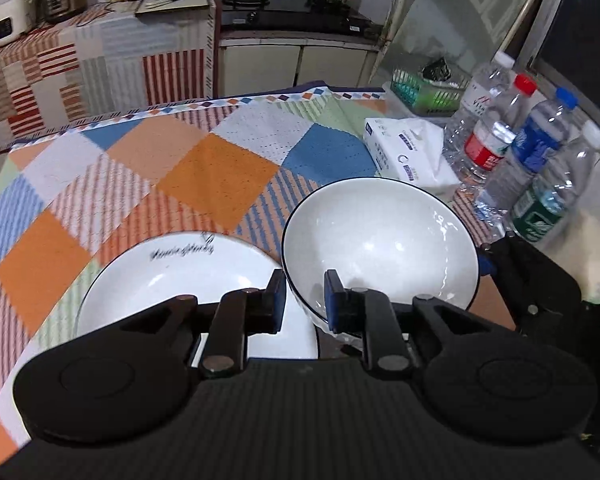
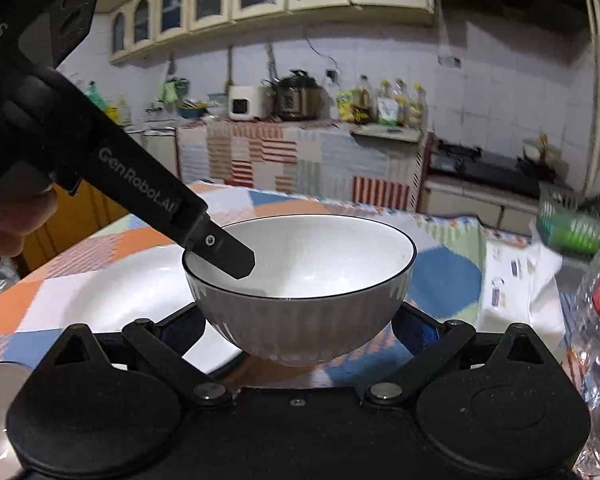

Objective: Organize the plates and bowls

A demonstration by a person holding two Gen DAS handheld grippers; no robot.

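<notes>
Black linkage arms and two round housings of the left gripper [image 1: 305, 296] fill the bottom of the left wrist view. Its blue-padded fingers [image 1: 333, 297] pinch the near rim of a white ceramic bowl with a thin dark rim line [image 1: 380, 244], one pad inside the bowl and the other outside the wall, so it is clenched on that rim. Just left of the bowl, in the lower centre of the frame, lies a white shallow plate with black script lettering [image 1: 180, 276] on the checked orange, blue and white tablecloth [image 1: 204, 168]. The bowl's left edge overlaps the plate's right side in this view; whether they touch cannot be told.

At the right of the frame stands a cluster of clear plastic water bottles [image 1: 516, 148], with a white soft tissue pack [image 1: 412, 152] just beside them and a green plastic basket [image 1: 424, 92] above it.

In the right wrist view the right gripper [image 2: 300, 340] sits at the bottom of the frame with the same bowl [image 2: 300, 280] between its spread linkage arms. Its fingertips are hidden behind the bowl's ribbed wall, so whether it grips or is released cannot be told. The left gripper's finger [image 2: 224, 252] comes down from the upper left over the bowl's rim.
</notes>
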